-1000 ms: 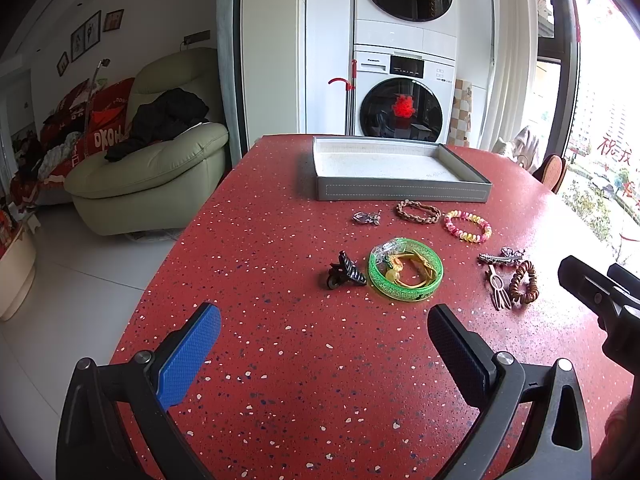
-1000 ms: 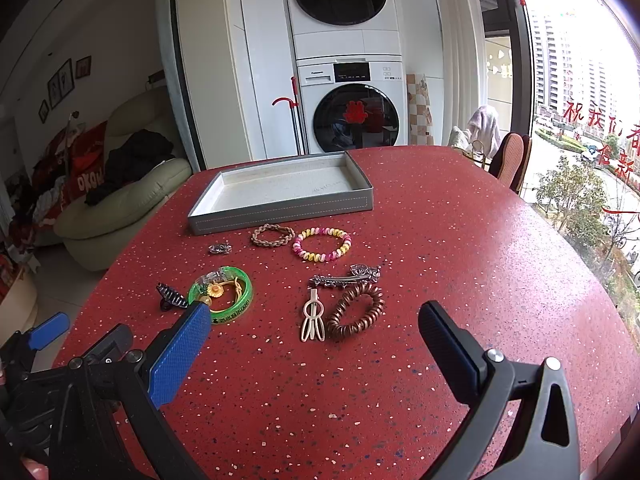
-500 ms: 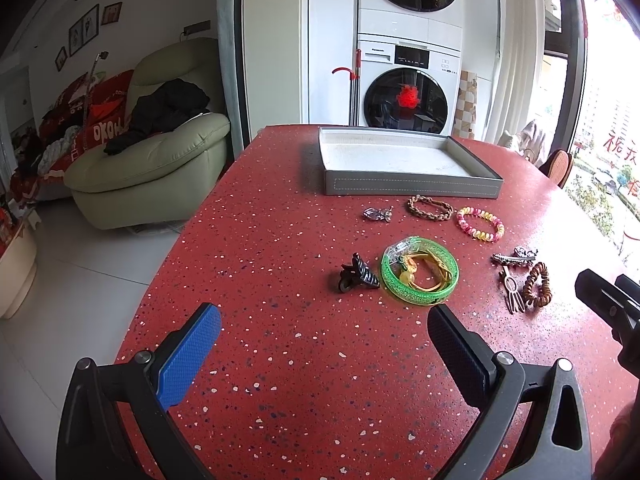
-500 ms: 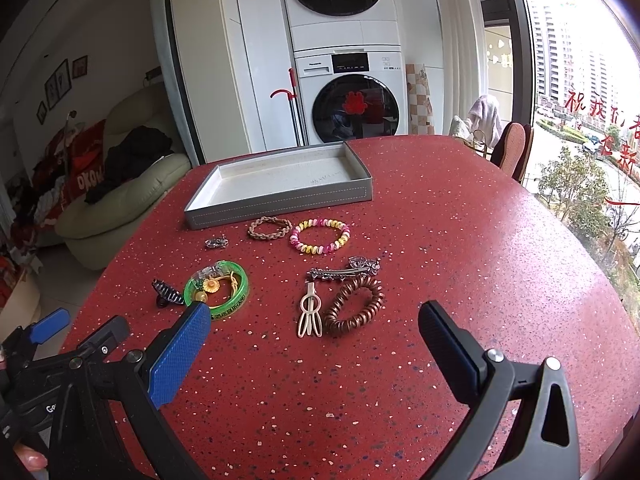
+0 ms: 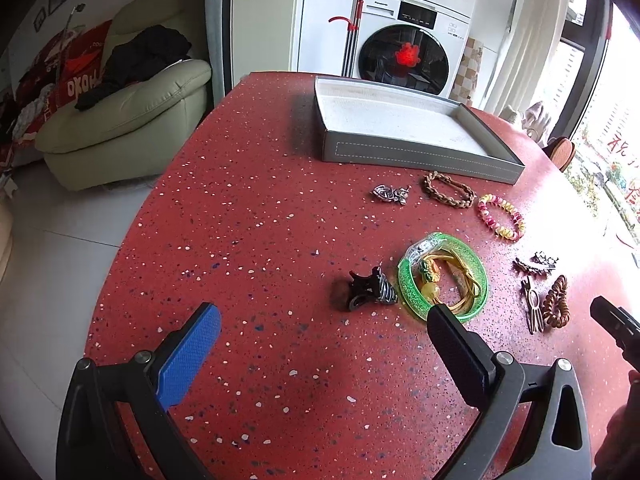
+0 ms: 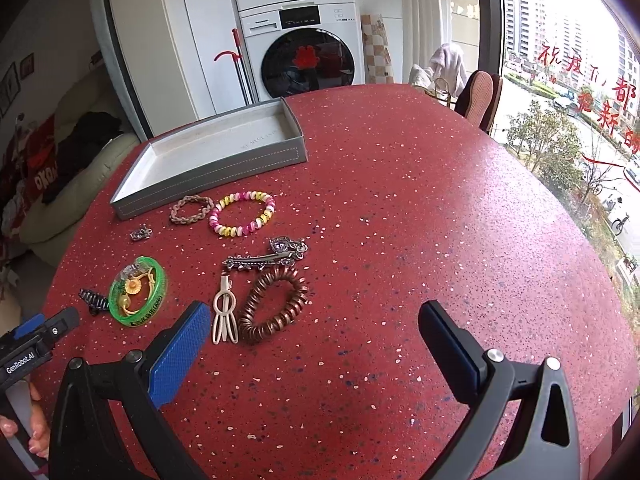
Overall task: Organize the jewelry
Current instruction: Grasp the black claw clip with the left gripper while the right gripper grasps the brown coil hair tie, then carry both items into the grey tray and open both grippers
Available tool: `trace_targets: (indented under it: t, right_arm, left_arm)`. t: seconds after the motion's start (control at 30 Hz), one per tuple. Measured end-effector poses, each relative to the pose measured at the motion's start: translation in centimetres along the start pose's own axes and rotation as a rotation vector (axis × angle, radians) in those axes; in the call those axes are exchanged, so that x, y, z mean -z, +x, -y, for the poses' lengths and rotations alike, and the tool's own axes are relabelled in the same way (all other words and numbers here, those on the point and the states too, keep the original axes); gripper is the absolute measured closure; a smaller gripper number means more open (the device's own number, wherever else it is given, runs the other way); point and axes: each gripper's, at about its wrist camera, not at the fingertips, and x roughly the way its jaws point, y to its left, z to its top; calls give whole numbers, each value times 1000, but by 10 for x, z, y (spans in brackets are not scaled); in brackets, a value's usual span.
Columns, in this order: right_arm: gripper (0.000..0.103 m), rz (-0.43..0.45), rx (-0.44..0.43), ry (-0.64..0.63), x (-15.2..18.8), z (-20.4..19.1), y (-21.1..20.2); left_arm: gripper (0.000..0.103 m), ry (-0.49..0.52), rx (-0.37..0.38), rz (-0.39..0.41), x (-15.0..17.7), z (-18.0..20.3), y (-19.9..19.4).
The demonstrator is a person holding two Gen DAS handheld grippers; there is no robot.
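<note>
- Left gripper (image 5: 320,334): fingers spread wide, holding nothing, above the red table (image 5: 248,216), near the black claw clip (image 5: 370,286) and green bangle (image 5: 442,276).
- Right gripper (image 6: 316,334): fingers spread wide, holding nothing, near the copper coil tie (image 6: 274,306).
- Grey tray (image 6: 208,160): at the table's far side; jewelry lies outside it.

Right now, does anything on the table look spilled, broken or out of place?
Nothing looks broken or spilled. The grey tray sits empty while every piece lies loose on the red table in front of it. One oddity: a yellow cord charm is tucked inside the green bangle.
</note>
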Motion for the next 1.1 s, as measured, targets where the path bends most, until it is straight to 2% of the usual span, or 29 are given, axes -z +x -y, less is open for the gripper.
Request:
trace_targets:
  t: [0.13,0.27,0.3,0.33,0.4,0.5,0.57,0.6,0.63,0.67,0.7,0.73,0.8,0.87,0.9,1.1]
  right_arm:
    - [4,-53,9,24,-1,6,17]
    - [17,-102,16,27,-3,6,34]
    - [23,-113,18,28,-2,6,38]
    - [26,-124,19,28,-2,6,42]
    - [29,-126,28,15,-2,3,44]
    - [31,-137,31,-24,-1,-5,48]
    - [34,-142,53,-68,0,-12,49]
    - [39,-144,66,-90,1,-17,49]
    - [42,-143,78,-110,2,-20,49]
    - [50,-139,72,-121,3,-22,47]
    - [58,-141,66,-125,3,-23,46]
    - [62,-142,62,-129,2,-24,45]
    - [83,-139,52,-134,3,-25,44]
    - [91,-141,42,-129,2,-25,43]
    - [91,-141,31,-121,2,-25,44]
    - [91,-124,-51,-60,-3,-14,37]
  left_arm:
    - [0,4,-12,-6,-5,4,11]
    - [1,-5,-8,-16,-11,4,20]
    - [6,-3,-6,-23,-13,5,22]
    - [6,-1,-1,-32,-14,5,25]
    - [7,3,-3,-35,-15,7,28]
    - [16,23,-9,-39,-17,9,32]
    - [26,33,-4,-40,-18,12,33]
    - [33,44,-9,-42,-18,13,35]
    - [35,54,-14,-44,-18,15,35]
    - [37,62,-19,-39,-18,16,35]
    - [48,69,-24,-34,-18,16,35]
    - [50,79,-24,-30,-18,17,35]
    - [51,81,-9,-30,-18,16,34]
    - [56,84,9,-7,-19,16,30]
    - [59,90,18,2,-20,15,27]
    - [59,107,60,10,-22,12,19]
